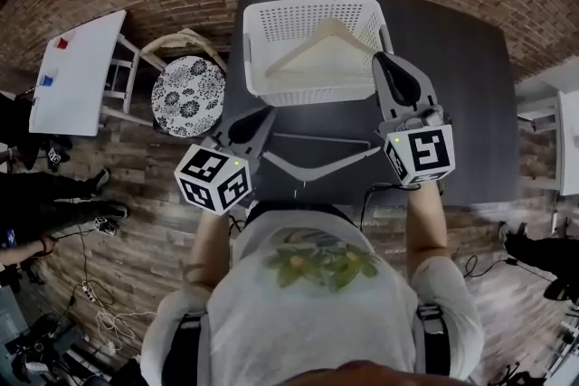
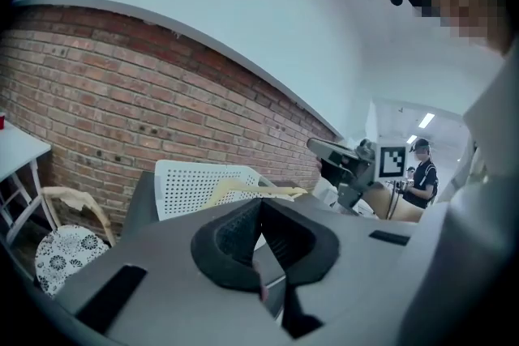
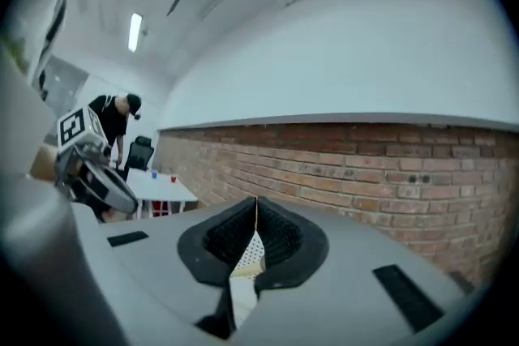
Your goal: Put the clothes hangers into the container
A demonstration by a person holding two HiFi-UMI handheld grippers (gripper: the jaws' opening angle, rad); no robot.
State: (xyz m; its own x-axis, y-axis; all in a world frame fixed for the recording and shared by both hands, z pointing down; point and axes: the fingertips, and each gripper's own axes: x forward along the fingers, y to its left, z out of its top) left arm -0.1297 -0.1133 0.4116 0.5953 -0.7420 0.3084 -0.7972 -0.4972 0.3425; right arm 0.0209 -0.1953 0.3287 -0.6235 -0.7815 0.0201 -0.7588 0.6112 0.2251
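A white perforated basket (image 1: pixel 312 93) stands at the far side of the dark table (image 1: pixel 470 104), with a wooden hanger (image 1: pixel 318 39) lying inside it. A pale grey hanger (image 1: pixel 330 163) lies flat on the table in front of the basket. My left gripper (image 1: pixel 265 114) hovers over that hanger's left end, shut and empty; its pads meet in the left gripper view (image 2: pixel 259 205), which also shows the basket (image 2: pixel 195 186). My right gripper (image 1: pixel 385 61) is raised beside the basket's right front corner, jaws shut with nothing between them (image 3: pixel 256 202).
A round floral stool (image 1: pixel 188 95) and a white side table (image 1: pixel 77 72) with small red and blue cups stand left of the dark table. A brick wall runs behind. Cables lie on the wooden floor. A person (image 2: pixel 422 174) stands in the background.
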